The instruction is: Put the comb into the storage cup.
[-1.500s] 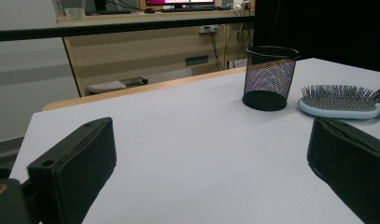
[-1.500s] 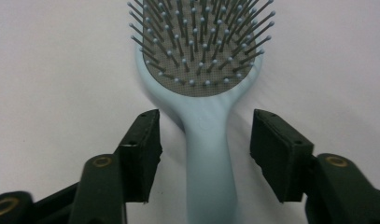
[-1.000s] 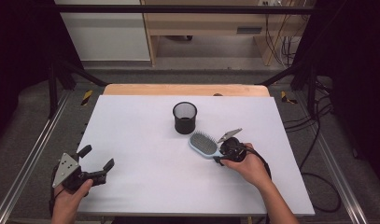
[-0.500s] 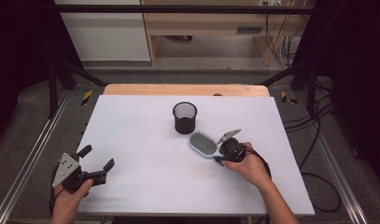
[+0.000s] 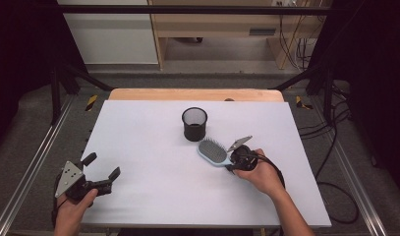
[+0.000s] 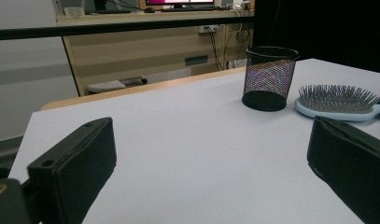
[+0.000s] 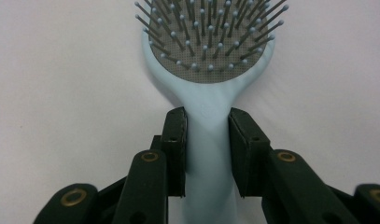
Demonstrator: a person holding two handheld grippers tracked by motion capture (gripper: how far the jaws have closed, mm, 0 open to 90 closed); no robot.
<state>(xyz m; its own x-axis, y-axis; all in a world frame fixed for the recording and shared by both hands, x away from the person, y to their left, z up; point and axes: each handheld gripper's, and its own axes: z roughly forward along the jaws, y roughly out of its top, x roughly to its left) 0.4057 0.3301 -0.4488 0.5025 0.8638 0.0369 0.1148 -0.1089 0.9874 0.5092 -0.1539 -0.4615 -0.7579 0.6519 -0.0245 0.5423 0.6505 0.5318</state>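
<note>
A light-blue hairbrush [image 5: 213, 151] lies bristles up on the white table [image 5: 138, 132], right of centre. In the right gripper view its bristle head [image 7: 208, 42] points away from me. My right gripper [image 7: 207, 135] straddles the brush's handle; its jaws have just been closing and both pads now touch the handle's sides. From above, that gripper [image 5: 235, 162] sits at the handle end in the person's right hand. My left gripper [image 5: 103, 165] rests at the table's front left, open with nothing between its jaws [image 6: 211, 158].
A black mesh cup [image 5: 194, 124] stands upright just behind the brush, a little left of its head; the left gripper view has the cup [image 6: 270, 77] beside the brush [image 6: 337, 100]. A wooden strip [image 5: 195, 94] edges the table's far side. Cables trail on the floor at right.
</note>
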